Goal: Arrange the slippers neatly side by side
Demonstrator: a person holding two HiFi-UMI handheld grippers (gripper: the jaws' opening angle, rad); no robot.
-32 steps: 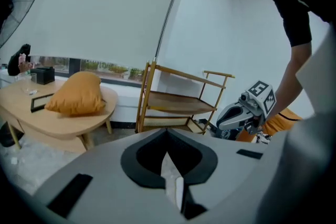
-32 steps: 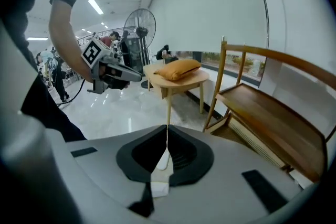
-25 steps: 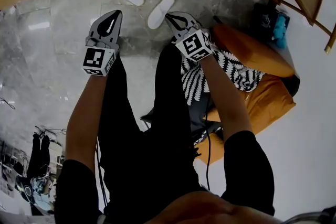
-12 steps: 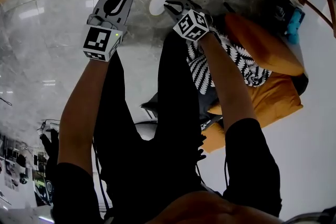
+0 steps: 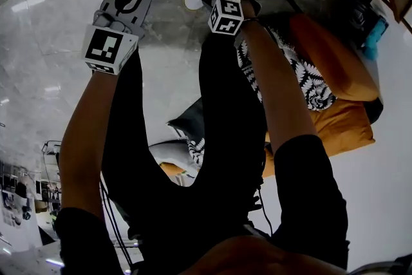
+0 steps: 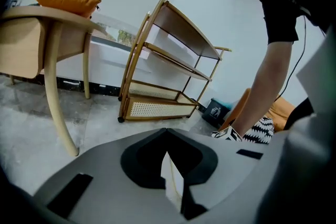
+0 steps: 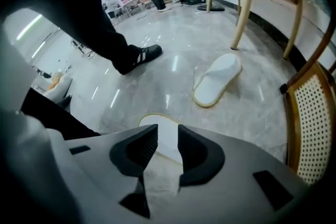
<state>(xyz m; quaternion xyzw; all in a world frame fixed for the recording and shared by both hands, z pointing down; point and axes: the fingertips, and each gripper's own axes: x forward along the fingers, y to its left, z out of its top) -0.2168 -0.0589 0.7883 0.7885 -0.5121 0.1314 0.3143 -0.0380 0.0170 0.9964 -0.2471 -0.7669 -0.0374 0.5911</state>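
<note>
**Right jaws opened over the near slipper, no grip yet**

Right gripper (image 7: 167,127): the jaws have just been opened from closed to wide, and nothing is clamped. The near slipper (image 7: 168,147) is framed in the gap, flat on the floor. Contact with it cannot be confirmed. Compared with the earlier head views, the gripper is now lowered and tipped steeply down over it. Judged: a pick is being set up and alignment is not started.

Left gripper (image 6: 167,134): the jaws are closed and nothing is held. It is aimed at the shelf unit (image 6: 157,107), not at a slipper.

The far slipper (image 7: 218,85) is seen well apart and angled to the near one, close to a chair leg (image 7: 243,5).

In the way: a shoe (image 7: 140,55) is planted left of the far slipper, and a rattan panel (image 7: 310,123) closes off the right. The orange cushion (image 5: 328,58) is left behind the arm, clear of the work.
</note>
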